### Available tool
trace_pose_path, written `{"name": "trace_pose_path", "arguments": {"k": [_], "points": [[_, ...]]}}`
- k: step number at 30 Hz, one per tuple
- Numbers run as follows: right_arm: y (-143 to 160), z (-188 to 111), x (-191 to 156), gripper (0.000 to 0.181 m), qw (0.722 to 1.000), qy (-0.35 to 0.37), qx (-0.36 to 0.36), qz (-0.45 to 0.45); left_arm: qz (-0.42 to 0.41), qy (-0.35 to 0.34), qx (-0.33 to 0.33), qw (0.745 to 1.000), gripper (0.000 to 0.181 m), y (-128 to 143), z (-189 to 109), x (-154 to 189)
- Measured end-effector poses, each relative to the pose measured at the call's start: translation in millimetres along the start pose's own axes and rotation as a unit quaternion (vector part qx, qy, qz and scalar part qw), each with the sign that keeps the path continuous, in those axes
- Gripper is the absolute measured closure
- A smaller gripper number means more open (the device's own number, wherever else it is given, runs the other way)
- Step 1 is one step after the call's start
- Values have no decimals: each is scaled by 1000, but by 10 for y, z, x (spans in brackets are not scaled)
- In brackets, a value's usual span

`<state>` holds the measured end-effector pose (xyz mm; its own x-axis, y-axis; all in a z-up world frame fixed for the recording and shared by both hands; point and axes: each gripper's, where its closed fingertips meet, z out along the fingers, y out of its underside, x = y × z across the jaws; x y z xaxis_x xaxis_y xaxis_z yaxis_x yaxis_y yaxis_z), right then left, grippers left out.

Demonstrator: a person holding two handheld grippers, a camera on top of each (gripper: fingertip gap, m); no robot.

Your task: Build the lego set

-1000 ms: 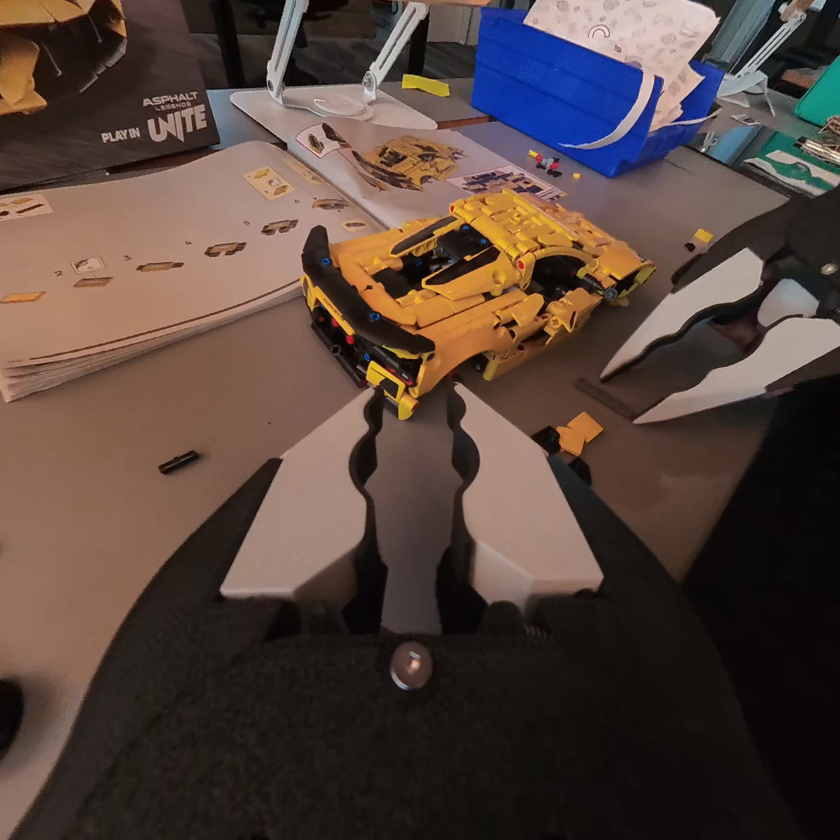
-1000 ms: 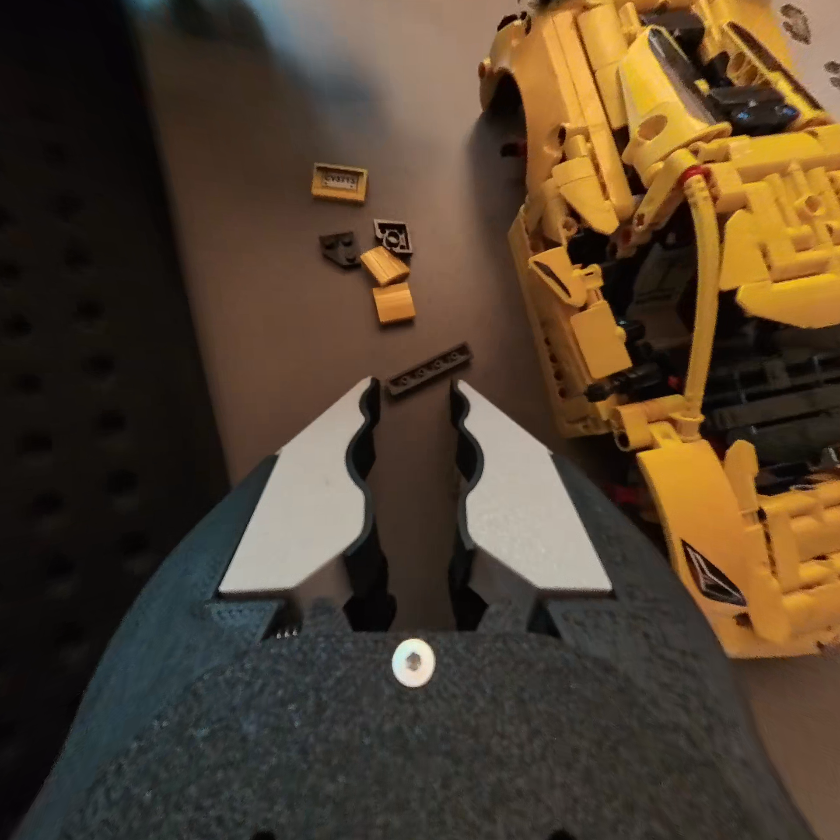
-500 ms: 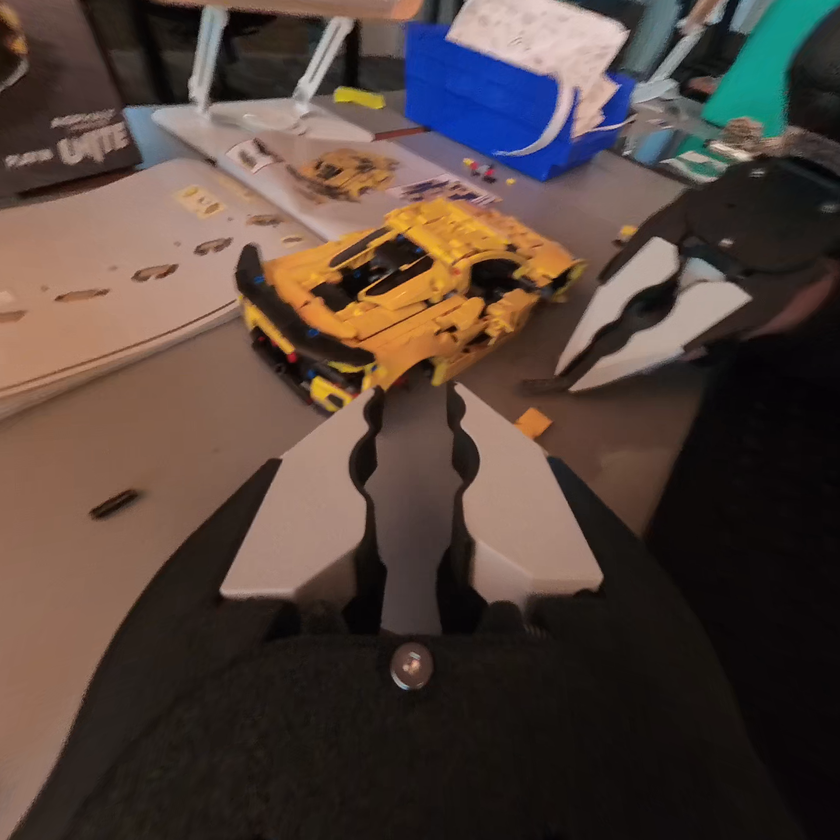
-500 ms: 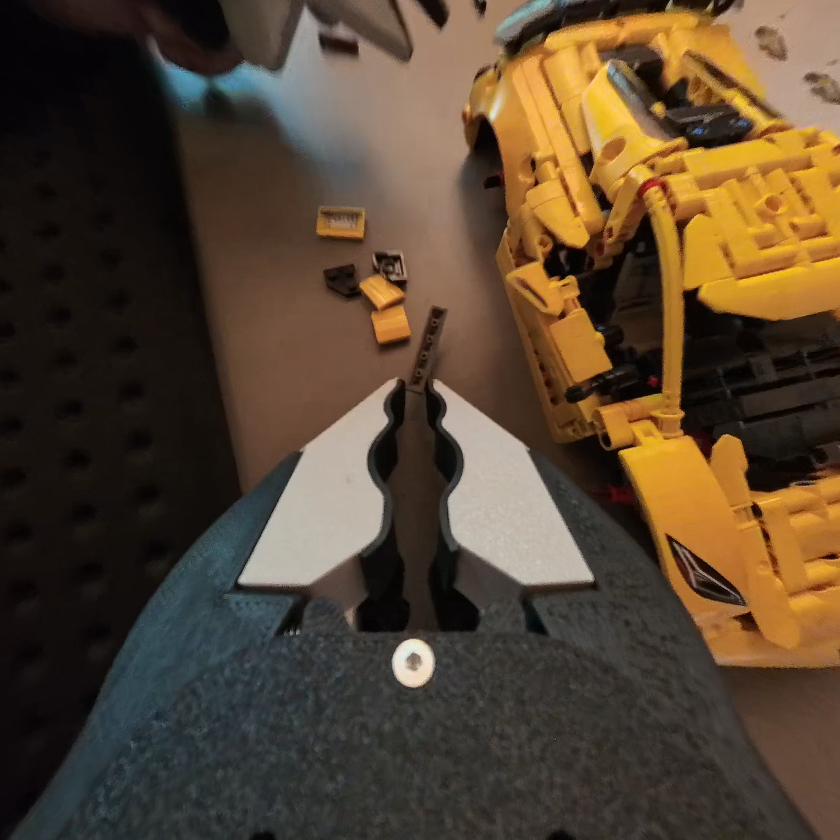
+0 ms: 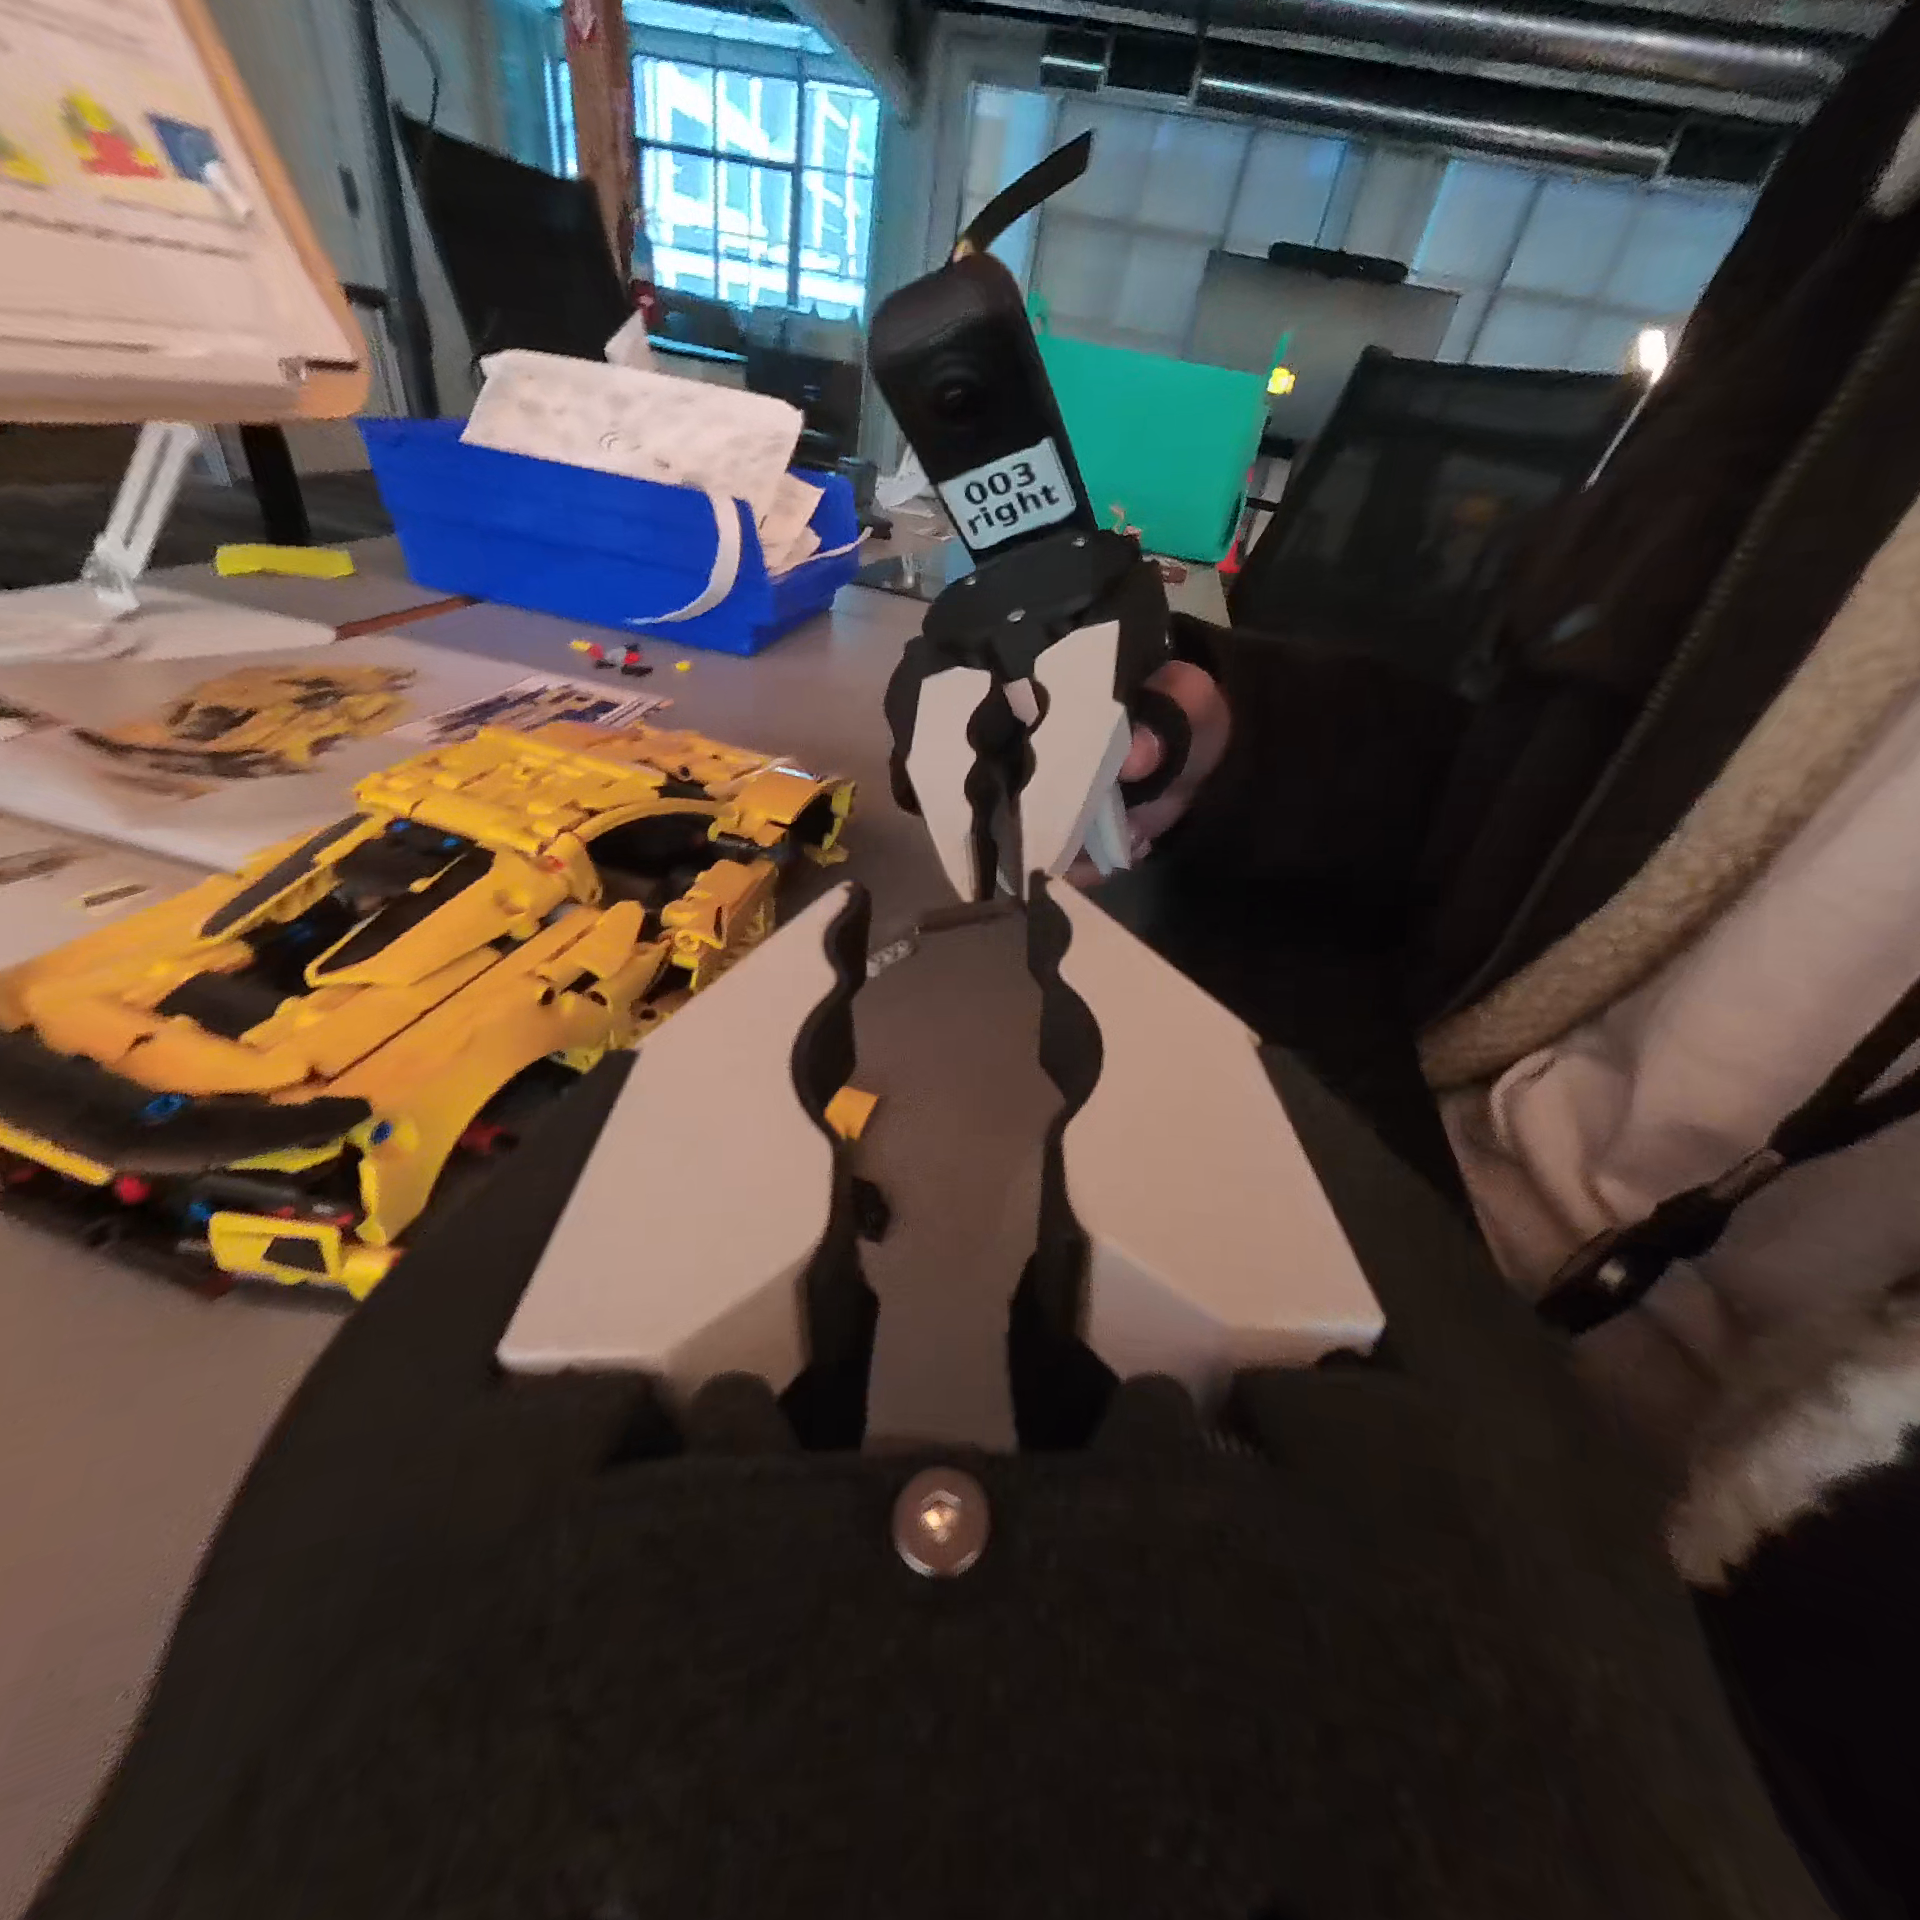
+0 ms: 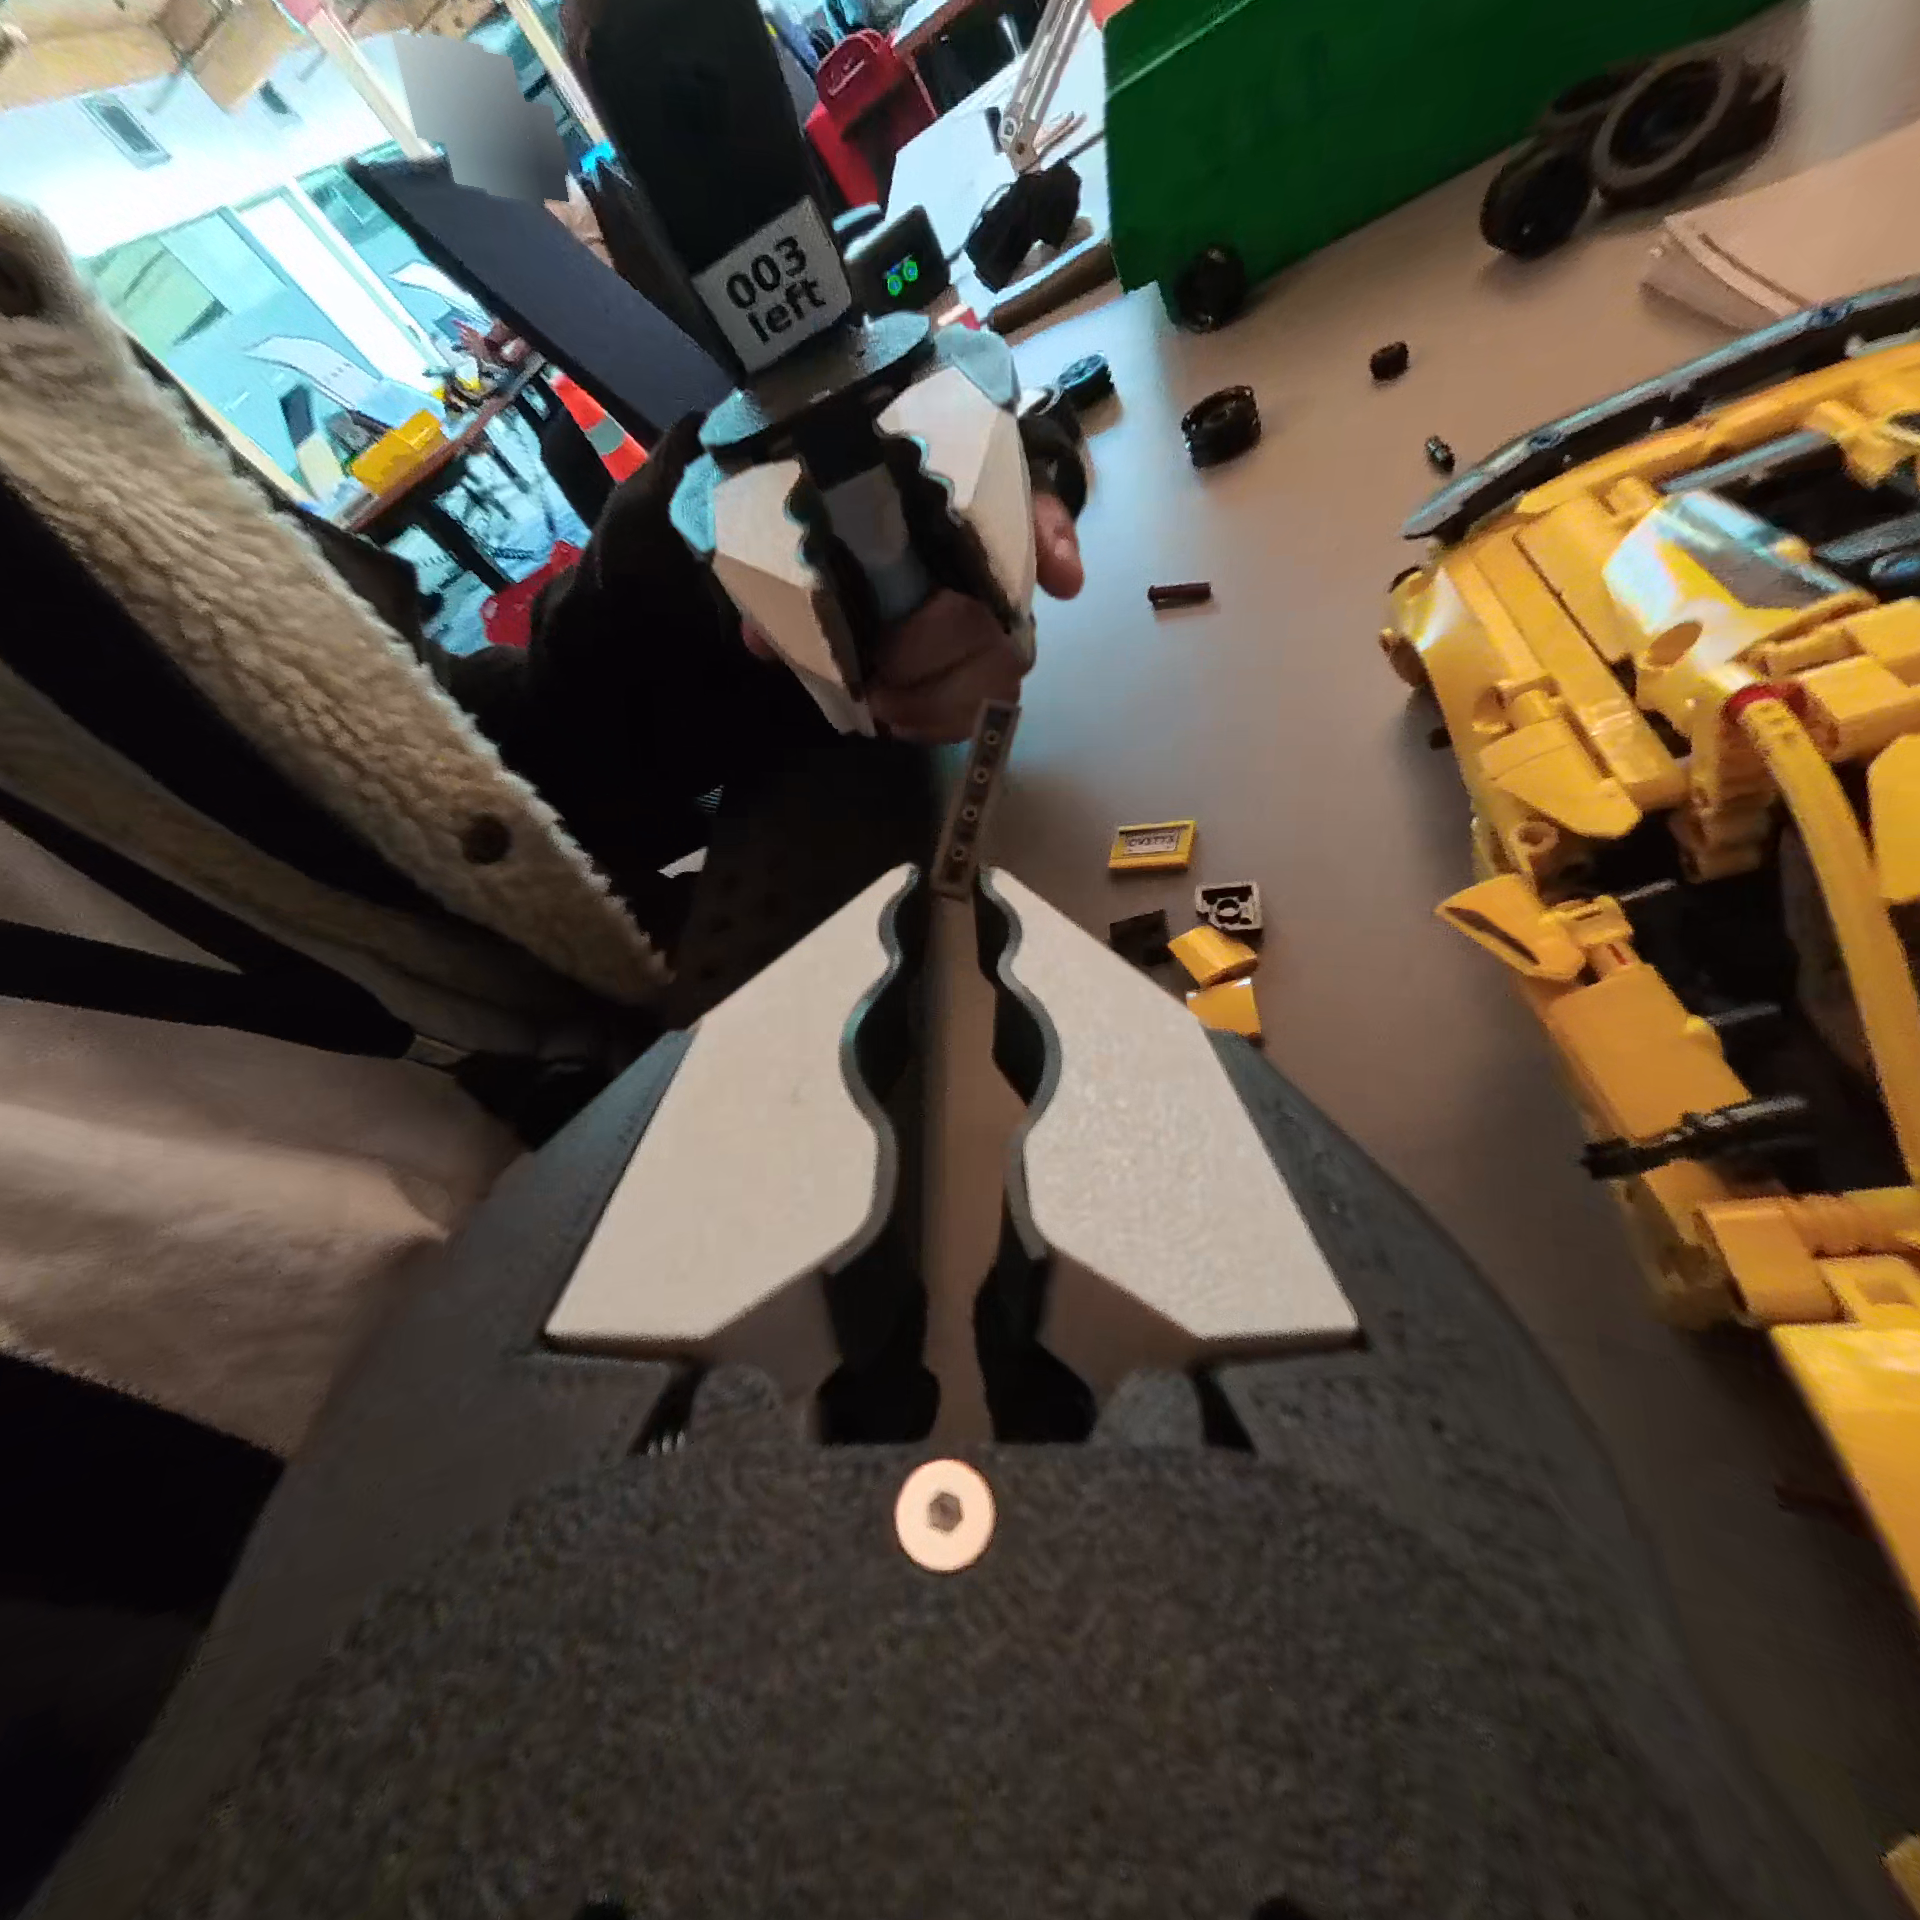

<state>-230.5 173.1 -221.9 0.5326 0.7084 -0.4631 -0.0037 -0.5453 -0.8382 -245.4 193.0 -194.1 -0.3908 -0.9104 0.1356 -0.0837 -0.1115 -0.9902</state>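
Note:
The yellow lego car [image 5: 416,935] stands on the grey table [image 5: 156,1403]; it also shows in the right wrist view [image 6: 1662,831]. My right gripper [image 6: 951,883] is shut on a thin black strip plate [image 6: 975,790] and holds it in the air, sticking out past the tips. My left gripper [image 5: 945,902] is open and empty. The two grippers face each other above the table's front edge. The right gripper [image 5: 987,883] points down at the left's tips, and the plate's far end reaches the left gripper [image 6: 940,675].
Loose pieces lie beside the car: a yellow tile [image 6: 1150,844], small black plates [image 6: 1228,904], yellow slopes [image 6: 1210,954] and a black pin [image 6: 1179,594]. Black wheels [image 6: 1631,135] and a green bin [image 6: 1351,104] stand far off. A blue bin [image 5: 582,540] and instruction booklet [image 5: 208,717] lie behind the car. Spacing between my two grippers at the tips: around 4 cm. From either gripper's tips it is about 10 cm to the yellow tile [image 6: 1150,844].
My right gripper closed on the black strip plate and lifted it off the table. Both grippers tilted up and turned toward each other, with the left moving right, away from the car's rear.

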Motion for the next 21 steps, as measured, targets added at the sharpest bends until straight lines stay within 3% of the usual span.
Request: {"name": "trace_pose_path", "arguments": {"k": [2,5,11,17,21], "points": [[17,12,77,173,997,50,-9,-53,20,-13,-5,1000,151,43,23,-19],[-24,-1,210,173,970,156,-16,-186,-23,-20,-10,999,151,60,13,-94],[-186,-123,400,173,846,350,-42,-401,-171,-16,3,985,151,4,9,-255],[-210,-90,366,173,743,410,-73,-523,-194,-40,-5,980,152,44,59,-335],[-200,-22,310,173,699,414,-85,-577,-171,-25,-21,985,159,65,110,-245]]}}
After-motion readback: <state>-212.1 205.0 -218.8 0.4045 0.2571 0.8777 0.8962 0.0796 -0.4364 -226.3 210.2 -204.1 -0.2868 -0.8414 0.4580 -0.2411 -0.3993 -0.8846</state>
